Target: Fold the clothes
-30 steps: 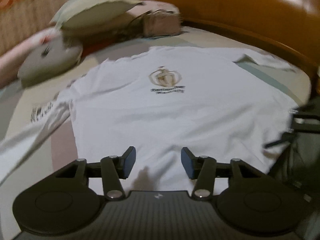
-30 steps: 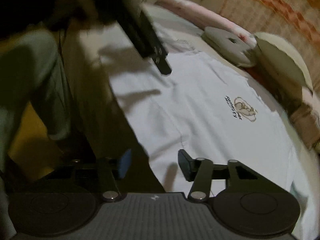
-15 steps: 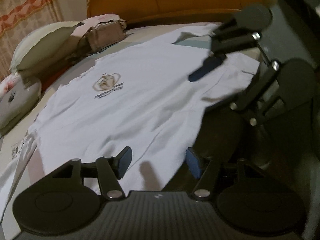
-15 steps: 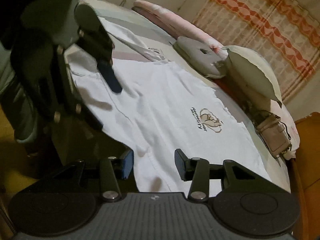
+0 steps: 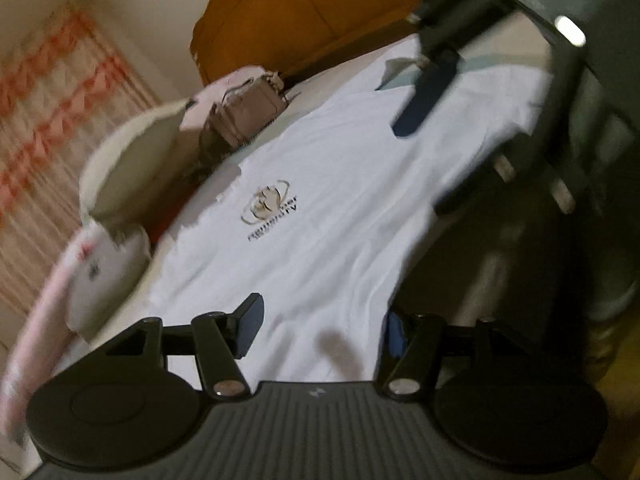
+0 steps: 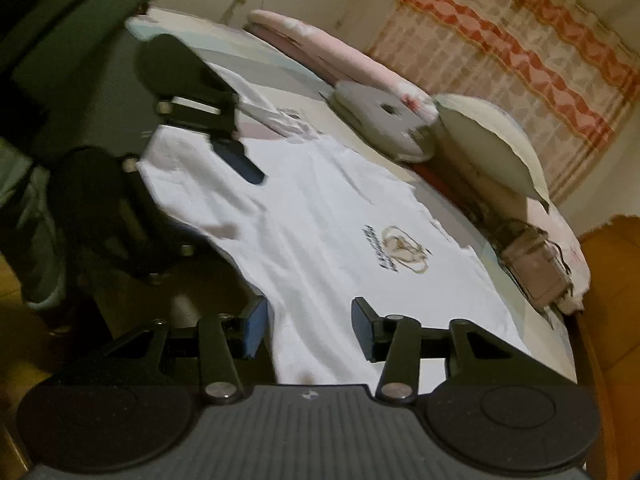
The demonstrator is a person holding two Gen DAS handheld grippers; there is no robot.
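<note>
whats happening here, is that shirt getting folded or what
A person holds a claw in each hand over a white t-shirt lying flat, logo up, on the bed. The left claw and right claw are both open at the shirt's near hem, gripping nothing. No fold is made yet.

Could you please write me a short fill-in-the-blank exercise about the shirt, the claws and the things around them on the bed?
1. The T-shirt spread flat on the bed is ____ in colour.
2. Both the left claw and the right claw have their jaws ____, gripping nothing.
3. The curtain behind the pillows has bands of ____ pattern.
4. The printed logo sits on the shirt's ____.

Missing words: white; open; orange-red; chest
</note>
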